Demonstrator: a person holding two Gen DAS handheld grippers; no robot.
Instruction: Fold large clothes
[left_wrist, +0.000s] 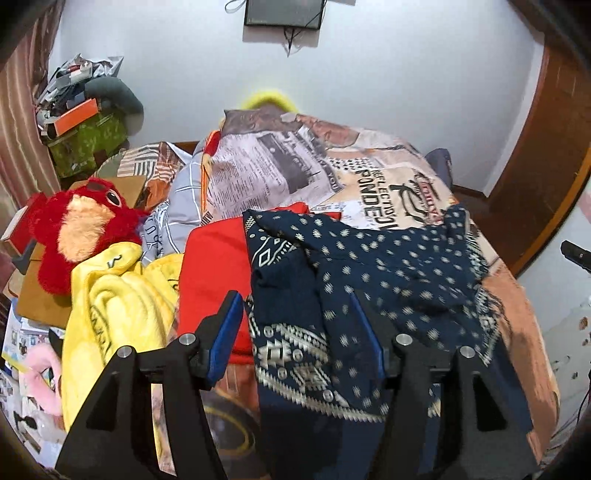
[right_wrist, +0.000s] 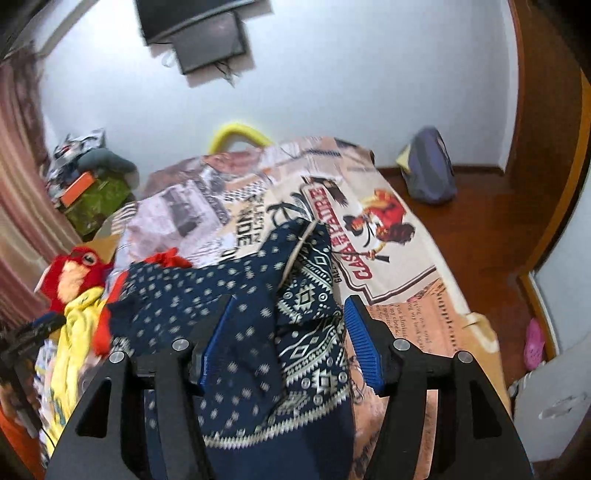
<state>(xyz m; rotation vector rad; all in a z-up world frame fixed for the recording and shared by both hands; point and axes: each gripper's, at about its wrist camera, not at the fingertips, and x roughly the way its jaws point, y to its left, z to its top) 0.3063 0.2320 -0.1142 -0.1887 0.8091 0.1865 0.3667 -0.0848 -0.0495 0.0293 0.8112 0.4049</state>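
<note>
The printed bed cover of beige and orange cotton (right_wrist: 406, 280) carries most of the readable text. In the right wrist view, big red letters on it read "CASA", and the word after is unclear. In the left wrist view the same cover (left_wrist: 369, 162) shows dark letters "REFLECTION" and under them "PONDE", cut by the cloth. Small newspaper columns are too fine to read.
</note>
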